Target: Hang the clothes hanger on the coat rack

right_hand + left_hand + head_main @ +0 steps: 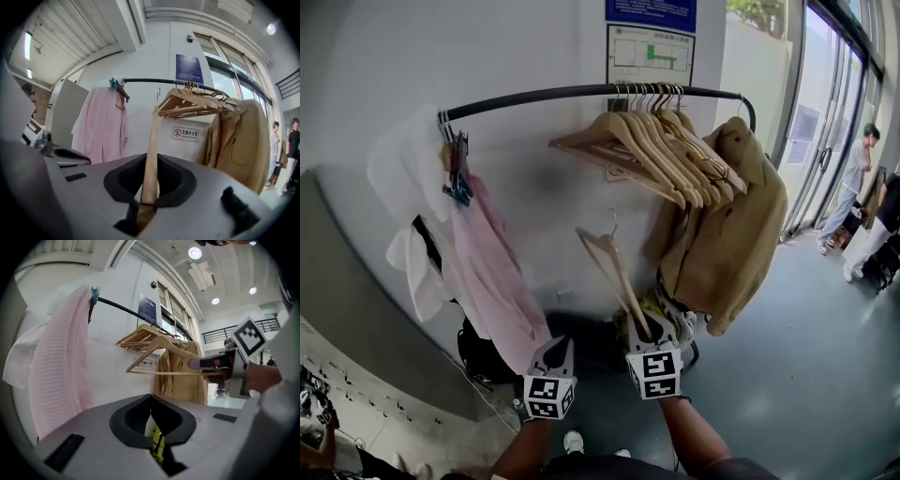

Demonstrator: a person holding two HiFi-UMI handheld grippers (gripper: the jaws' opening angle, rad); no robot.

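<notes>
One hanger (614, 267) is pinched by one arm in the right gripper (651, 330). It is held below the rail (553, 94), with its hook clear of it. The left gripper (553, 354) is pressed together and empty. At the rail's right end, one coat (741, 225) and a hanger bunch (661, 145) are hung; the bunch overlaps too much to be counted. At the left end, one pink garment (492, 272) and one white garment (408, 178) are hung.

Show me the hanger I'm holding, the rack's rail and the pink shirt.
held hanger (152, 150), right gripper view, on its wooden arm.
rail (544, 95), head view, on a bare stretch of the black bar.
pink shirt (492, 272), head view, on the middle of the cloth.
</notes>
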